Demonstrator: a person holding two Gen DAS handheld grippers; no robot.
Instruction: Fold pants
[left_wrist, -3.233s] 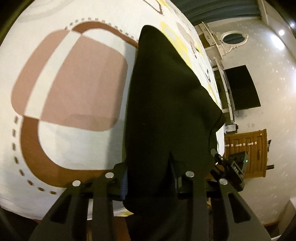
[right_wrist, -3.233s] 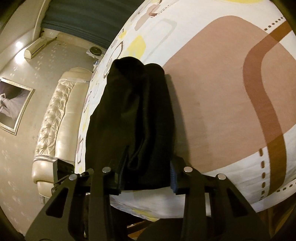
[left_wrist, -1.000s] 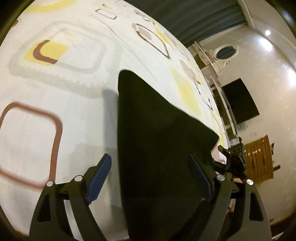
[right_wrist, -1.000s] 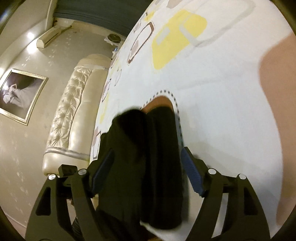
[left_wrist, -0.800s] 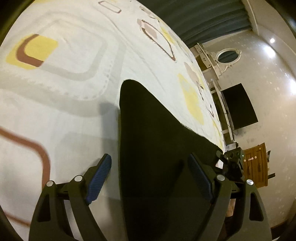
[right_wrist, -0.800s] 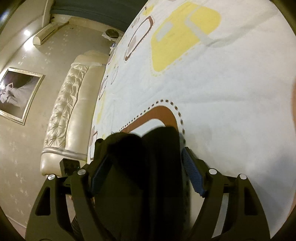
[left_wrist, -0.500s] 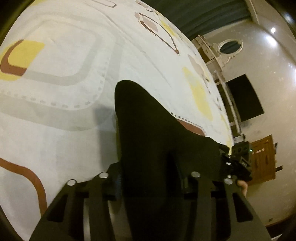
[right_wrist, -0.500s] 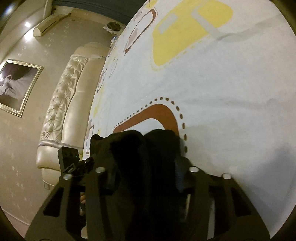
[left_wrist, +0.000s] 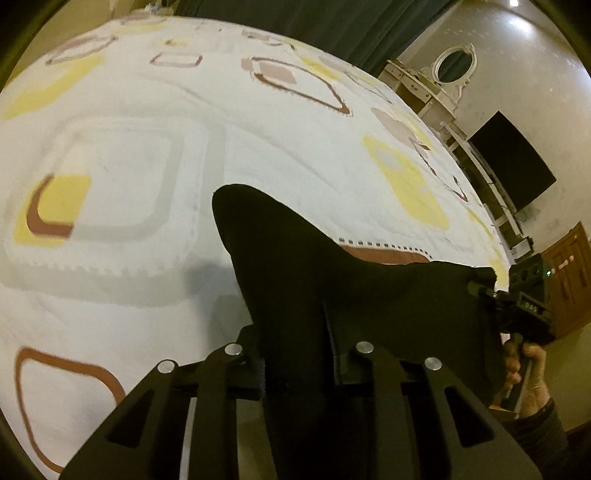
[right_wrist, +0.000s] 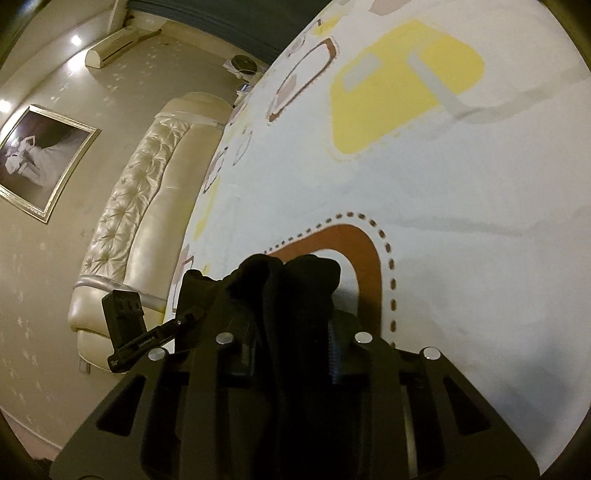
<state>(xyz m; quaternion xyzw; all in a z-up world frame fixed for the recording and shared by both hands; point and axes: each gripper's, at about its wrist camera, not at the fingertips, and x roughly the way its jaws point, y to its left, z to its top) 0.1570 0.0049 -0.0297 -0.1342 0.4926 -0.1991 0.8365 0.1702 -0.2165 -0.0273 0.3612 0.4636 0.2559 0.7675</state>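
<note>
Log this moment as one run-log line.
step: fold pants | left gripper: shut on black pants | right gripper: shut on black pants | surface: patterned bedspread

A wide bed fills the room, covered by a white bedspread printed with rounded squares in yellow, brown and grey. At the bed's head stands a cream tufted headboard. On the pale speckled wall beside the headboard hangs a framed picture, and higher up an air conditioner under bright ceiling spotlights. Dark curtains hang beyond the bed's far side. Past the foot of the bed are a white dresser with an oval mirror, a black television and a wooden door.
</note>
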